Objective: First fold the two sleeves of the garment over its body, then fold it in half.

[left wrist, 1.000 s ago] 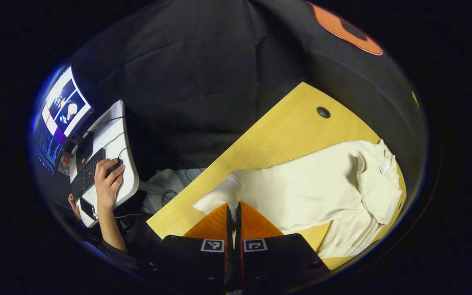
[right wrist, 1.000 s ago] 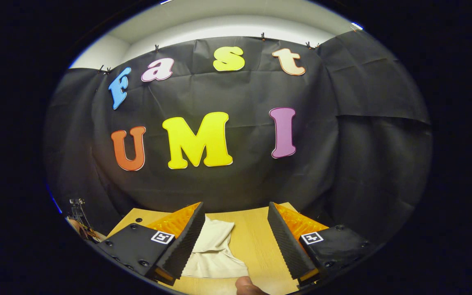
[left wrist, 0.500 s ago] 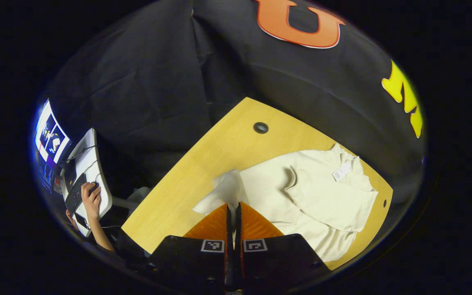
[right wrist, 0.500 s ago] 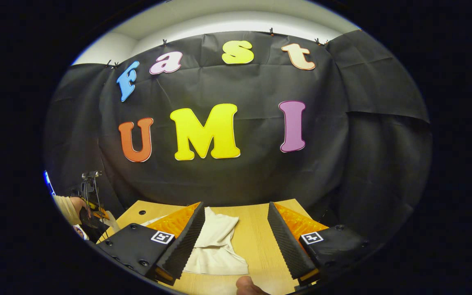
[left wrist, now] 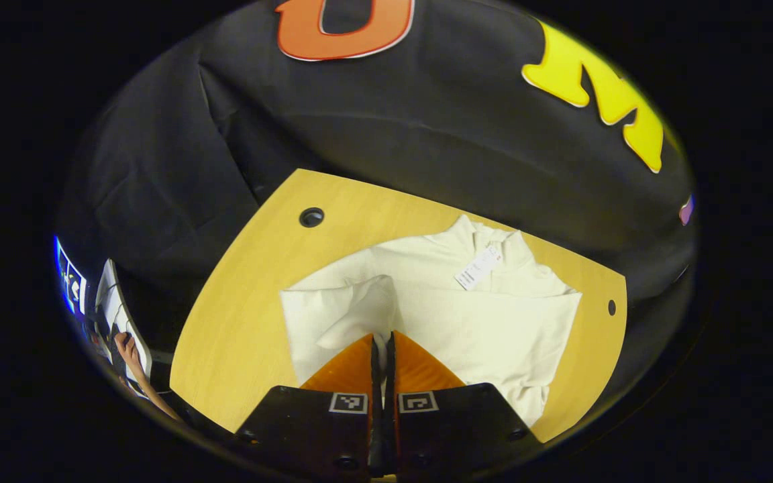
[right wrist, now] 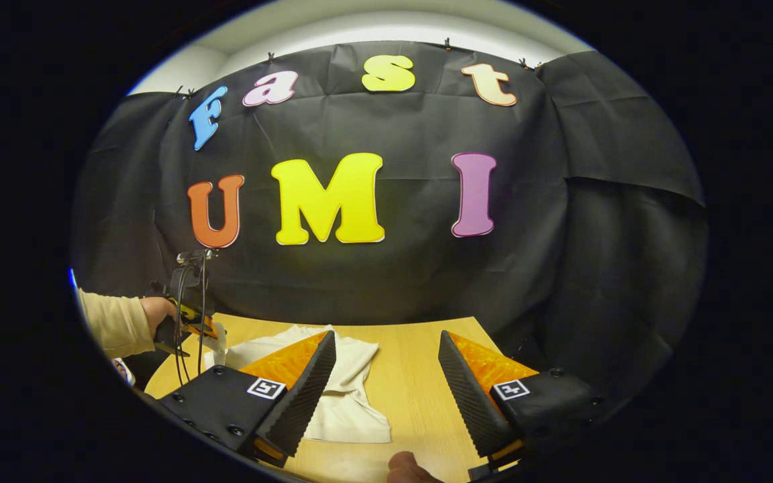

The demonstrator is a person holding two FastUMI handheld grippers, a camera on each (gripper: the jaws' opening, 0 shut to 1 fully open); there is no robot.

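Black cloth backs the booth, and below it I see a pale wooden table with a dark round hole near its far corner. On my left gripper the two fingers are pressed together, with a bunched fold of the cream long-sleeved garment's sleeve pinched between them; the cloth rises in a peak straight ahead of the fingertips. Beyond them the cream garment lies flat on the table, its long axis running from just ahead of the fingers away towards the far edge, with the collar and a white tag at the far end. Its other sleeve looks already laid across the body to the right of the fingers, though the folds there are hard to read. The near hem is hidden behind the gripper body. Far to the left, a person's hand rests at a desk, cut off by the edge.

On my right gripper the fingers stand wide apart, holding nothing. Between them and slightly left, part of the garment lies on the table; its left side is hidden behind the left finger. Farther left, a hand in a cream sleeve holds the other gripper.
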